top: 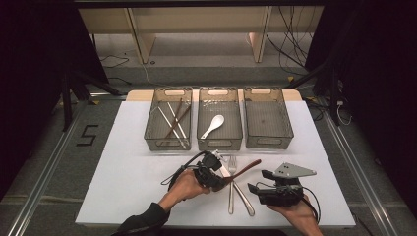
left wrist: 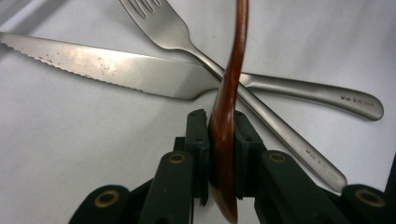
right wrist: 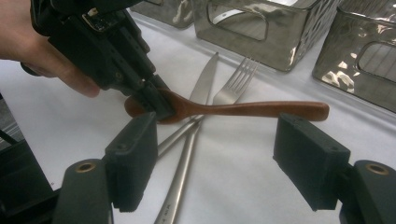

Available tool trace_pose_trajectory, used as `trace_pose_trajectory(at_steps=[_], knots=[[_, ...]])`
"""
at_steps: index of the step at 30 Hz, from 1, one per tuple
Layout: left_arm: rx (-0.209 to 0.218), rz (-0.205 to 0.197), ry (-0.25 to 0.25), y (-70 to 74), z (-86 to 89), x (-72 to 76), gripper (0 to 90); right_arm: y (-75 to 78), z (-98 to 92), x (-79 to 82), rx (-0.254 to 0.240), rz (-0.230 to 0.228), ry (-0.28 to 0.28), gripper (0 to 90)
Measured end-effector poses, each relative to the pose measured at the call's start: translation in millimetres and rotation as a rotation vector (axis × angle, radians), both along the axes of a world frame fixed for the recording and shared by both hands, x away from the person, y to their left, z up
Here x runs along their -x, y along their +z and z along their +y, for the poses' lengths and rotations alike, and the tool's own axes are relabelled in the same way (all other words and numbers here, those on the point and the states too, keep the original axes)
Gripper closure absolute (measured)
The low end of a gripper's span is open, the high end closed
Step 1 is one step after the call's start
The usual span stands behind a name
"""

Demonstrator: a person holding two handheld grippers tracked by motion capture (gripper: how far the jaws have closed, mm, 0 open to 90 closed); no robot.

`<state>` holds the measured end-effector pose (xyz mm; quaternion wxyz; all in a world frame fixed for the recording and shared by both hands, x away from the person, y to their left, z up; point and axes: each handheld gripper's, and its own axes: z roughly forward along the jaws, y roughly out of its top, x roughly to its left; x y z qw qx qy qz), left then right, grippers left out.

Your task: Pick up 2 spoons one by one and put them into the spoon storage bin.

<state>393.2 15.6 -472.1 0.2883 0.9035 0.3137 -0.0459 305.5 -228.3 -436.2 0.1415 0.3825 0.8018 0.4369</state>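
**Wooden spoon gripped at its bowl: lift it level**

Black pads of your left claw (left wrist: pixel 219 140) clamp the wooden spoon (top: pixel 242 169) above the crossed fork (top: pixel 231 167) and knife (left wrist: pixel 112 67). Raise straight up. Your right claw (right wrist: pixel 224 161) waits open beside the spoon.

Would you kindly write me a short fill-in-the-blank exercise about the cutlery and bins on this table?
1. The left claw is shut on a brown wooden ____.
2. The fork and the knife lie ____ over each other on the white table.
3. The white spoon lies in the ____ of the three bins.
4. The right claw stands ____, holding nothing.

Missing words: spoon; crossed; middle; open
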Motion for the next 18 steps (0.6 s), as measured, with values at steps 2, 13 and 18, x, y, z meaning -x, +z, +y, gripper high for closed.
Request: trace_pose_trajectory(at_steps=[2,13,18], knots=[[0.007,0.008,0.001,-0.3,1.5,-1.1,80.0,0.1,0.0,0.0,0.000,-0.001,-0.002,31.3],[0.047,-0.022,0.044,10.6,13.7,-6.9,80.3,0.1,0.2,-0.1,-0.001,-0.001,-0.001,31.3],[0.074,-0.043,0.067,21.0,22.9,-12.0,80.3,0.0,0.2,-0.2,0.000,-0.002,0.000,31.3]])
